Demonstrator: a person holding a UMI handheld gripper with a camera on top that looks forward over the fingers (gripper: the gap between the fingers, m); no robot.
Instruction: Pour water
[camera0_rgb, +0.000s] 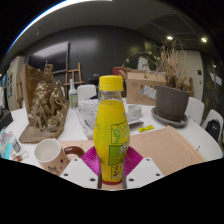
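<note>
A yellow bottle (112, 130) with a yellow cap and a green and yellow label stands upright between my fingers. My gripper (112, 160) is shut on the bottle, with the magenta pads (92, 159) pressed against its lower sides. A small white cup (50, 153) with a dark inside sits on the white table (150, 120) to the left of the fingers. A clear glass container (88, 114) stands just behind the bottle, partly hidden by it.
A bronze figure (44, 103) on a wooden base stands at the left. A brown board (166, 146) lies to the right of the bottle. A dark pot with dry twigs (172, 98) stands at the back right. Chairs and shelves lie beyond the table.
</note>
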